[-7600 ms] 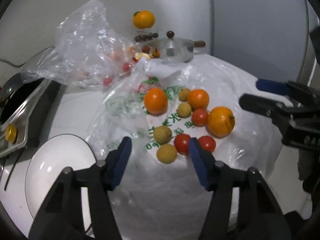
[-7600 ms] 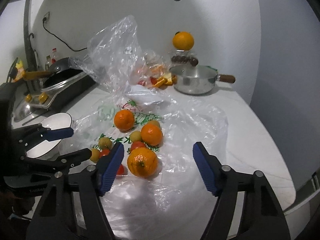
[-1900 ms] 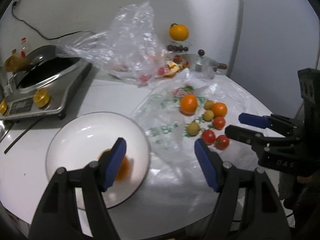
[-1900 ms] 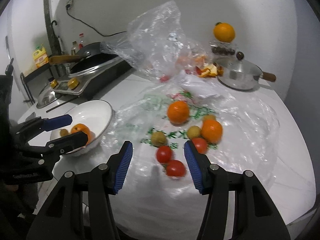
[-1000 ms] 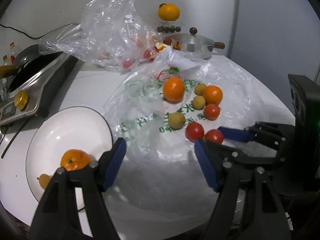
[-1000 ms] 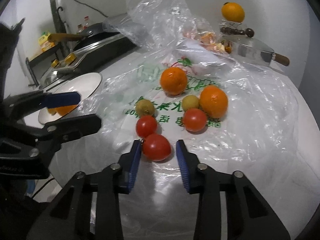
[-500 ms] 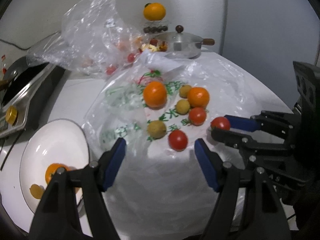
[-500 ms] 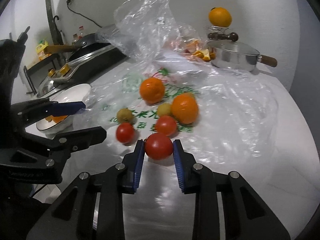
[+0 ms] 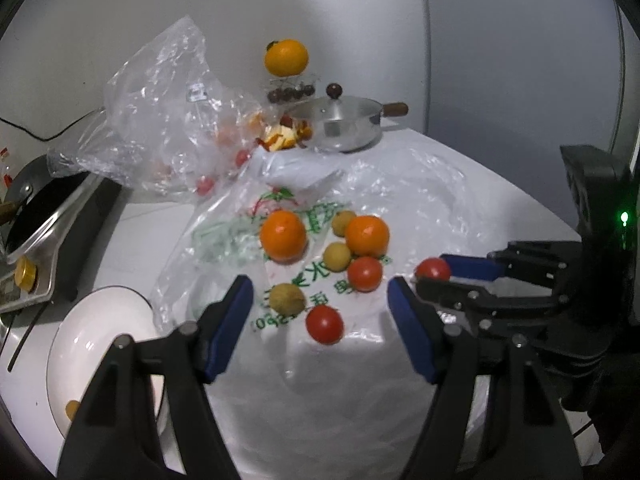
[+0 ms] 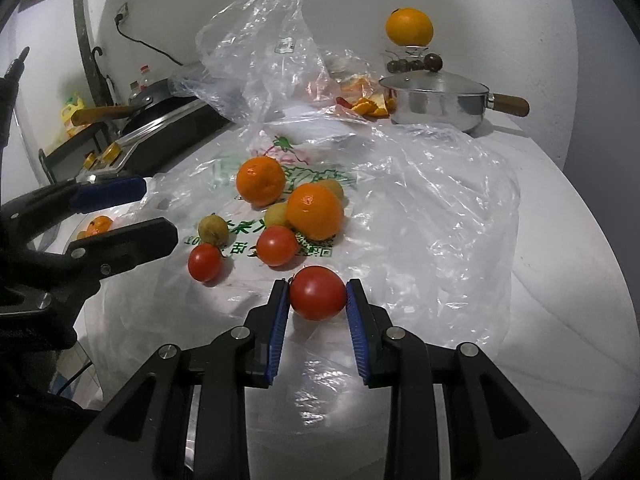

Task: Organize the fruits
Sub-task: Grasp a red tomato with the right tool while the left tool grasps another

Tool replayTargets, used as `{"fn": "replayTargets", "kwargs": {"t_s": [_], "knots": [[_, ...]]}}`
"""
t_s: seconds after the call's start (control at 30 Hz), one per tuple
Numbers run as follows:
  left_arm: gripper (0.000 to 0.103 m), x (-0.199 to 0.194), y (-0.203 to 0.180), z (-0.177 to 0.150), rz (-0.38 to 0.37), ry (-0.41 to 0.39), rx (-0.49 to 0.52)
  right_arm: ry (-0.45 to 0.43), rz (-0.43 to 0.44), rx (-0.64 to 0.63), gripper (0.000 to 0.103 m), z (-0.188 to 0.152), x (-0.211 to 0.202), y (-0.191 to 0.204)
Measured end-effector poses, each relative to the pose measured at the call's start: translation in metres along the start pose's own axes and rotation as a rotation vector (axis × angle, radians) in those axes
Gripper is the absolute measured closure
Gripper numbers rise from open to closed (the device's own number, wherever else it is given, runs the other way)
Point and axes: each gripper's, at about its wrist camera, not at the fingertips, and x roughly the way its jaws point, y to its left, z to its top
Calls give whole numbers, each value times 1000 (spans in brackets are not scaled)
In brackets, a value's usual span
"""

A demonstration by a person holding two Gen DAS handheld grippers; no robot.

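Our right gripper [image 10: 318, 296] has its blue pads clamped on a red tomato [image 10: 317, 293], held just above the printed plastic bag [image 10: 420, 208]. Our left gripper [image 9: 320, 312] stands about half open; its jaws have just been closing, nothing pinched, with a second tomato [image 9: 325, 324] and a small brownish-yellow fruit [image 9: 286, 299] lying between them on the bag. Two oranges [image 9: 283, 235] and a third tomato [image 9: 364, 273] sit toward twelve o'clock. The white plate [image 9: 80, 344], at our eight o'clock, holds an orange [image 10: 99, 225].
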Motion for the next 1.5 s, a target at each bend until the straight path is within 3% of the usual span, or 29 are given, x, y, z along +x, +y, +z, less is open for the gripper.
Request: {"fn": "replayTargets", "kwargs": {"t_s": [0.47, 0.67, 0.77, 1.17, 1.5], "knots": [[48, 48, 4, -14, -56, 159, -71, -10, 1, 25, 72, 0, -2, -7], [49, 51, 6, -16, -48, 166, -85, -7, 2, 26, 72, 0, -2, -7], [57, 53, 6, -18, -52, 176, -84, -4, 0, 21, 72, 0, -1, -7], [72, 52, 9, -21, -95, 174, -90, 2, -6, 8, 72, 2, -1, 0], [75, 46, 7, -22, -136, 157, -80, 3, -10, -1, 72, 5, -2, 8]]}}
